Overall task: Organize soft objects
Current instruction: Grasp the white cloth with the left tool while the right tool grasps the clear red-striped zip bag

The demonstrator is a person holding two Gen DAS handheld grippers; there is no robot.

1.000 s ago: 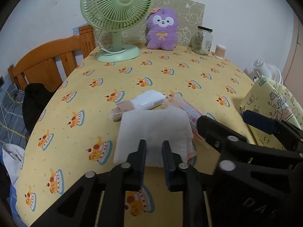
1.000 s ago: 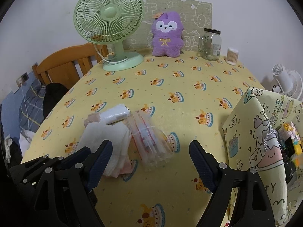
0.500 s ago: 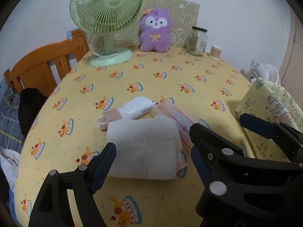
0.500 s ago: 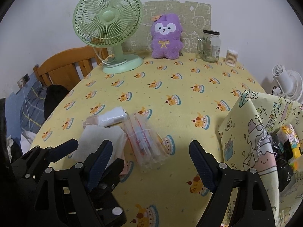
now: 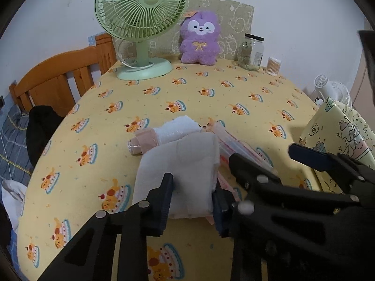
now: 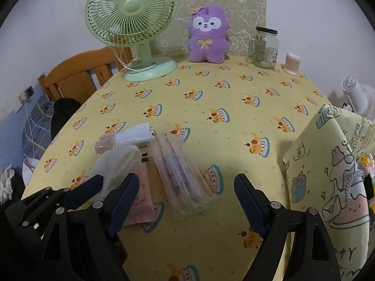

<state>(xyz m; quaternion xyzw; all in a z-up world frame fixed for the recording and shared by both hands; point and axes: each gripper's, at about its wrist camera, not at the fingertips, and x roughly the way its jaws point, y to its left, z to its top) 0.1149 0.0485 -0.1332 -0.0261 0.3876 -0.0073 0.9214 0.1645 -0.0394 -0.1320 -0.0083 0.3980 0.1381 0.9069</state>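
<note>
Yellow cake-print tablecloth covers the whole table, with a green fan and fuzzy purple plush parked at the top of the frame, probably just out of the way. Low center, the left gripper has its fingers on either side of the folded white cloth, which bunches softly between them, so it looks like it's grabbing it to sort. Right gripper hangs wide open over the crinkly clear plastic packet, with the rolled white-and-pink bundle just behind the cloth.
</note>
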